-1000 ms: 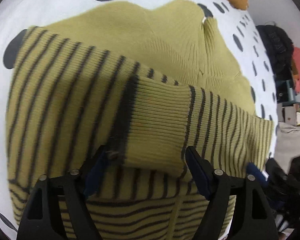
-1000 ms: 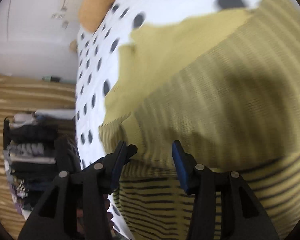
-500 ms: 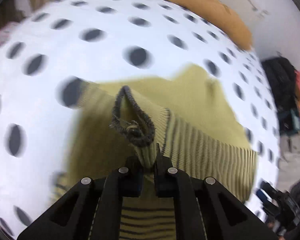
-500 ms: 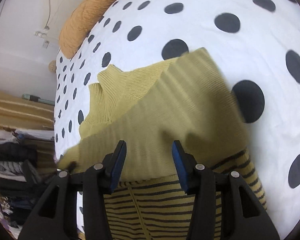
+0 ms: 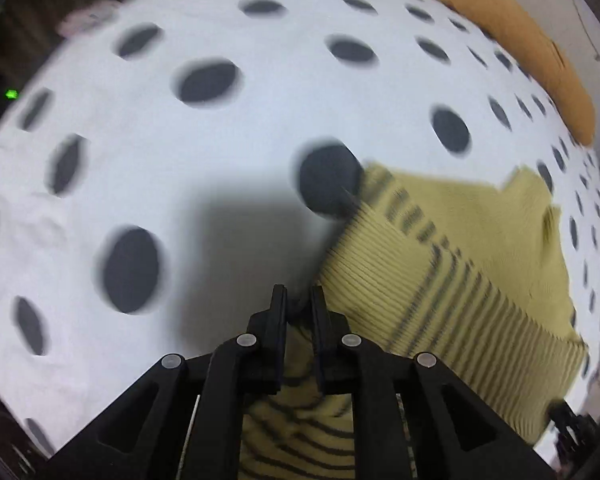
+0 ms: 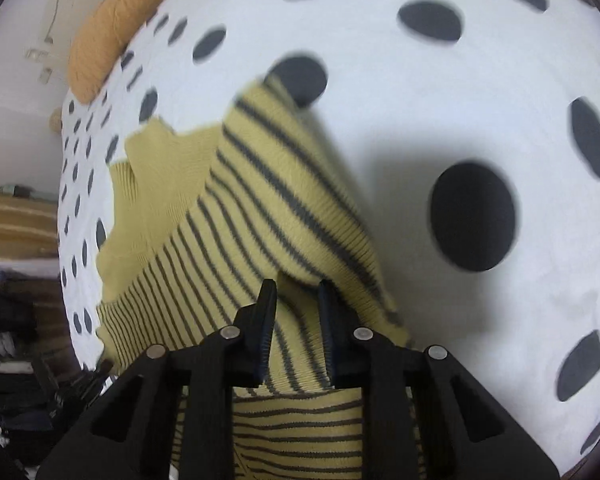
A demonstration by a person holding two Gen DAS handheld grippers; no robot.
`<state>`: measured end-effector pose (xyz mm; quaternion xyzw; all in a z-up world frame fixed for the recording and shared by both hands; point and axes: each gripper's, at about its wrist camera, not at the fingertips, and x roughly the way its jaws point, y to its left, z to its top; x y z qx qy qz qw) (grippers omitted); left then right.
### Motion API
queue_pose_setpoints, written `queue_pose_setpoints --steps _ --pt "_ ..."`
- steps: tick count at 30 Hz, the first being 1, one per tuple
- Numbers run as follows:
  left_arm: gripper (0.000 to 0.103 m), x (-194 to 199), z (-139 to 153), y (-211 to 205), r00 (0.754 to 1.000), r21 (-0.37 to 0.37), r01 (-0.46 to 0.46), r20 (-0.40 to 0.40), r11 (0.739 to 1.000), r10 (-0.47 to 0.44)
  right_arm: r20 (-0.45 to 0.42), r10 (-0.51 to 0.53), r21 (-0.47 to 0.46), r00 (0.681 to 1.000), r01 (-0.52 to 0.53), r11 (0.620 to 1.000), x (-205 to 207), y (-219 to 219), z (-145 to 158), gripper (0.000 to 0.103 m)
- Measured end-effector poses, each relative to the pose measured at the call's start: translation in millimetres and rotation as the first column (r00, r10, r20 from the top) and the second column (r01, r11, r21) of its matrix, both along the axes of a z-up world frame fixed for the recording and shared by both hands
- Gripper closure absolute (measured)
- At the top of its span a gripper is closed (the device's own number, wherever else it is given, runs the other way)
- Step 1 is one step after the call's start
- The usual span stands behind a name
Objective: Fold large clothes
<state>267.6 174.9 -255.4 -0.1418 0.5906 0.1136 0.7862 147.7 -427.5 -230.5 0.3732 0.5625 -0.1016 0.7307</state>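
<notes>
Left wrist view: the left gripper (image 5: 299, 300) pinches the yellow dark-striped knit sweater (image 5: 452, 276); the right gripper (image 6: 297, 300) clamps another fold, lifting both above the white polka-dot bedsheet (image 6: 440, 128) to fold.

White dotted bed (image 5: 260, 128), yellow striped sweater (image 6: 236, 208), orange pillow (image 5: 512, 40) on it

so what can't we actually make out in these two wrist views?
- Left view: the sweater stripes are motion-blurred; the left gripper hides whatever is pinched between its fingers.
- Right view: the right gripper covers the fabric edge it holds, so how many layers is unclear.
- Both views: the sweater's near end is cut off at the bottom edge.
</notes>
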Motion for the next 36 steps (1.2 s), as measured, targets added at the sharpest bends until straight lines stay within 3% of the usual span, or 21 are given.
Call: queue_pose_setpoints --steps 1,2,5,7,10,12,14,16,18,21,23,25,26,29,30,31,32,33,34,35,36 --pt "0.100 -0.8 12.1 3.3 1.000 0.035 -0.009 0.021 0.999 0.008 0.012 -0.004 -0.029 1.000 0.004 1.000 -1.6 -3.1 8.9 0.079" --pt "0.100 -0.5 24.9 5.8 0.999 0.010 0.006 0.052 1.000 -0.006 0.036 0.003 -0.056 0.999 -0.001 0.998 -1.7 -6.2 20.4 0.079" --pt "0.100 9.0 41.1 -23.1 0.987 -0.114 0.138 0.103 0.984 -0.127 0.072 0.055 -0.023 0.996 -0.053 0.998 13.5 -5.0 27.7 0.079" --pt "0.096 17.8 32.6 -62.4 0.969 -0.195 0.239 0.105 0.951 -0.222 0.079 0.085 -0.017 0.993 -0.084 0.996 31.6 0.6 22.4 0.079" --pt "0.092 23.5 -8.0 -112.9 0.944 -0.160 0.326 0.002 0.932 -0.330 0.028 0.084 0.021 0.996 -0.084 0.996 50.1 4.7 -1.6 0.079" --pt "0.096 32.1 -46.0 -118.5 0.941 -0.068 0.309 -0.119 0.949 -0.316 -0.043 0.070 -0.018 0.997 -0.070 0.997 57.4 0.2 -21.6 0.088" --pt "0.101 35.6 -60.6 -101.9 0.955 -0.098 0.261 -0.116 0.960 -0.272 -0.097 0.040 -0.081 0.994 -0.048 0.996 57.6 -17.4 -31.6 0.103" --pt "0.102 38.3 -53.6 -88.4 0.968 -0.141 0.211 -0.105 0.967 -0.226 -0.076 -0.012 -0.095 0.997 0.005 0.996 51.3 -35.4 -23.1 0.103" --pt "0.102 34.0 -28.9 -82.4 0.973 -0.094 0.220 -0.056 0.971 -0.225 -0.044 -0.015 -0.105 0.999 0.010 0.994 41.5 -43.3 -4.2 0.098" --pt "0.101 16.8 -10.0 -78.0 0.963 -0.154 0.264 -0.010 0.952 -0.269 0.009 0.090 -0.060 0.996 -0.089 0.994 17.0 -25.9 19.6 0.096" --pt "0.093 2.6 -14.3 -79.2 0.953 -0.177 0.292 -0.032 0.940 -0.302 0.010 0.161 -0.009 0.987 -0.161 0.987 1.0 -3.7 20.6 0.093" --pt "0.093 -10.7 -36.9 -84.4 0.943 -0.059 0.307 -0.115 0.950 -0.312 -0.038 0.220 0.013 0.975 -0.219 0.976 -11.6 18.5 10.8 0.092" --pt "0.094 -14.7 -51.5 -82.6 0.939 -0.021 0.307 -0.158 0.952 -0.306 -0.117 0.236 -0.057 0.965 -0.244 0.968 -18.7 26.0 -1.0 0.092" --pt "0.094 -25.6 -49.7 -63.8 0.957 -0.063 0.250 -0.139 0.966 -0.256 -0.279 0.168 -0.173 0.945 -0.222 0.960 -37.1 12.6 -28.7 0.096" --pt "0.093 -31.8 -38.8 -57.9 0.962 -0.017 0.230 -0.149 0.973 -0.230 -0.253 0.136 -0.148 0.958 -0.178 0.973 -45.0 4.7 -26.9 0.095" --pt "0.081 -38.4 -32.3 -52.8 0.964 0.001 0.226 -0.144 0.974 -0.223 -0.232 0.114 -0.128 0.966 -0.147 0.981 -52.5 -0.7 -22.0 0.092" --pt "0.056 -49.9 -22.7 -44.6 0.968 -0.018 0.220 -0.120 0.975 -0.221 -0.229 0.106 -0.130 0.968 -0.138 0.982 -60.9 -3.1 -15.0 0.080" --pt "0.043 -60.7 -17.8 -38.7 0.970 -0.045 0.216 -0.107 0.975 -0.219 -0.255 0.123 -0.160 0.959 -0.167 0.973 -70.5 -1.5 -6.8 0.053" --pt "0.032 -69.0 -15.8 -35.4 0.970 -0.058 0.213 -0.103 0.975 -0.218 -0.264 0.152 -0.178 0.952 -0.203 0.963 -78.8 1.8 -0.9 0.039" --pt "0.032 -80.1 -16.9 -33.3 0.968 -0.070 0.219 -0.107 0.973 -0.225 -0.256 0.180 -0.193 0.950 -0.232 0.953 -87.9 6.0 4.6 0.025" --pt "0.032 -90.5 -22.3 -33.0 0.961 -0.071 0.239 -0.129 0.969 -0.246 -0.250 0.198 -0.204 0.948 -0.252 0.946 -94.6 9.1 6.8 0.025"
